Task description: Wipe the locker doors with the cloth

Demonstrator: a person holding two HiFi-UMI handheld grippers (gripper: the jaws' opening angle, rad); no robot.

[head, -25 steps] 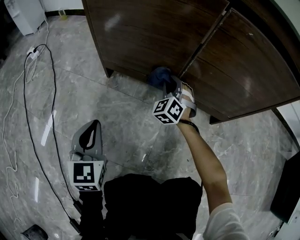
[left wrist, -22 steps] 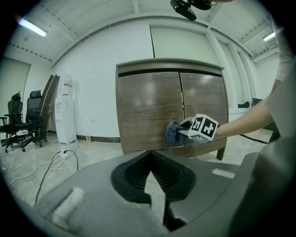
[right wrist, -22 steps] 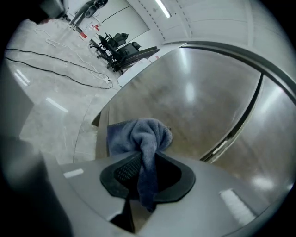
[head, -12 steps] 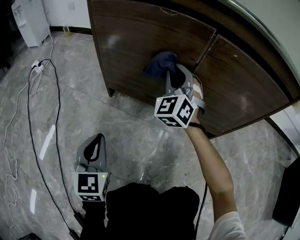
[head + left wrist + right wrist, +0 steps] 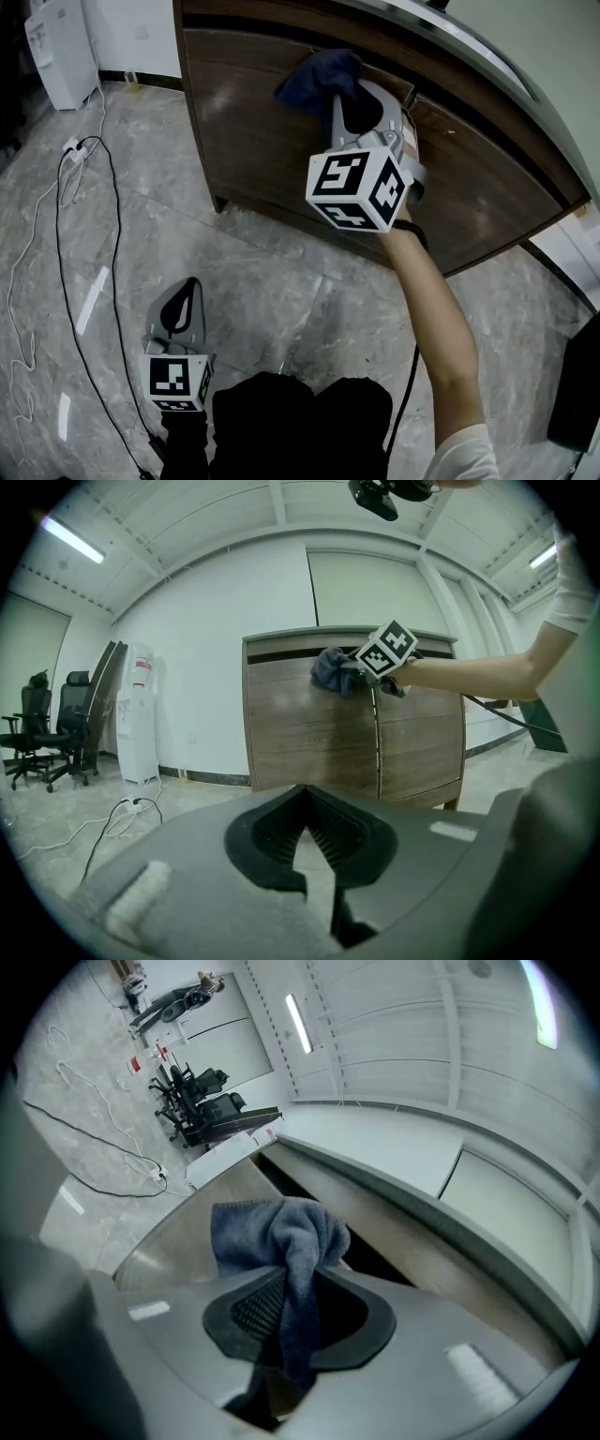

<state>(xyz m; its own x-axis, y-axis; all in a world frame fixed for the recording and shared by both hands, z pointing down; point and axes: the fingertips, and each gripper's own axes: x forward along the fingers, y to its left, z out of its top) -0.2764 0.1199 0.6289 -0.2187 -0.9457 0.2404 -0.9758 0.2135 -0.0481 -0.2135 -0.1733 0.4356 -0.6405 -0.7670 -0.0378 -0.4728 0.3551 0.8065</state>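
Note:
The dark blue cloth (image 5: 317, 77) is bunched against the top of the left locker door (image 5: 248, 141), close to the seam with the right door (image 5: 487, 187). My right gripper (image 5: 336, 92) is shut on the cloth, held high at arm's length. In the right gripper view the cloth (image 5: 281, 1232) hangs down between the pads of the right gripper (image 5: 286, 1312). My left gripper (image 5: 183, 298) hangs low over the floor with its tips together and nothing in them. The left gripper view shows the left gripper (image 5: 302, 829) facing the brown lockers (image 5: 300, 738), with the cloth (image 5: 330, 670) up high.
A white cable with a power strip (image 5: 73, 145) and a black cable (image 5: 58, 272) trail over the marble floor at the left. A white appliance (image 5: 61, 33) stands by the wall. Office chairs (image 5: 47, 733) stand far left. A dark object (image 5: 577, 394) sits at the right edge.
My right gripper has carried the cloth up the left door, from its bottom edge to near its top. The left gripper stays low beside me.

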